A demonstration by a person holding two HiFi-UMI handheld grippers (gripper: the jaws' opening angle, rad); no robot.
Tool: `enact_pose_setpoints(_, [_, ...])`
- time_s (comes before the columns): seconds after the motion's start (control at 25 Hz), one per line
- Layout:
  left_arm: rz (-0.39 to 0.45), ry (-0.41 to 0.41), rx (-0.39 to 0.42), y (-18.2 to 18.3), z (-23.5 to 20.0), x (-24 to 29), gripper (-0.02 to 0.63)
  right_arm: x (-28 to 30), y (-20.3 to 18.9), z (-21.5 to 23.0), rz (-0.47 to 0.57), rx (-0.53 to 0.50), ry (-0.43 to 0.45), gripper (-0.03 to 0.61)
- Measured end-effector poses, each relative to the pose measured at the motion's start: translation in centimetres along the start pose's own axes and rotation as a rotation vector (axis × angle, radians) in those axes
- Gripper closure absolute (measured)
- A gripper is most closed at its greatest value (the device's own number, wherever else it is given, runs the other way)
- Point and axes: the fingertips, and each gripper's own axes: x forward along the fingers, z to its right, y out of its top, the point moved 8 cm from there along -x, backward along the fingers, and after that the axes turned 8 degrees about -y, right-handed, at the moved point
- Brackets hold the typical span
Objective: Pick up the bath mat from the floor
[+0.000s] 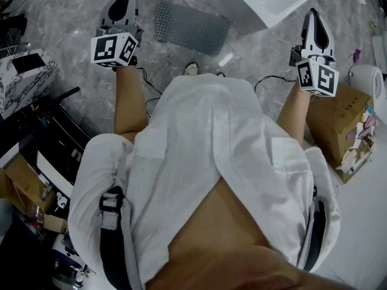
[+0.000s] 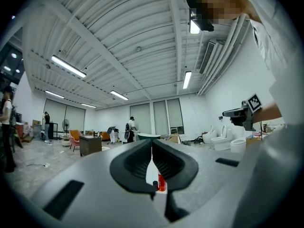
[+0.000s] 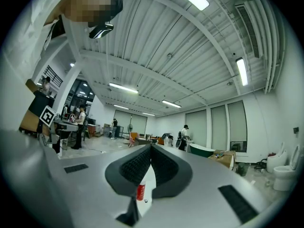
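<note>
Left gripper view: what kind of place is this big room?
Probably a big workshop hall with bathroom fixtures, not a home: toilets, a green bathtub and long ceiling lights show.

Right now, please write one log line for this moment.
left gripper: shut, empty | right gripper: shut, empty | bath mat: on floor, untouched

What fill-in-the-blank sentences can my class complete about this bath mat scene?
1. The jaws of the left gripper and the right gripper are both ____.
2. The bath mat lies on the floor, nearer the ____ gripper.
3. The cardboard box stands at the person's ____ side.
Missing words: shut; left; right.
</note>
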Motion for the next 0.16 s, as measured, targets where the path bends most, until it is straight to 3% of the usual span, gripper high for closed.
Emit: enact_pose_setpoints(0.16, [-0.003, 0.007, -0.003, -0.25, -0.46, -0.04, 0.598, 0.53, -0.03, -0.34, 0.003, 0.003, 0.007, 0.552])
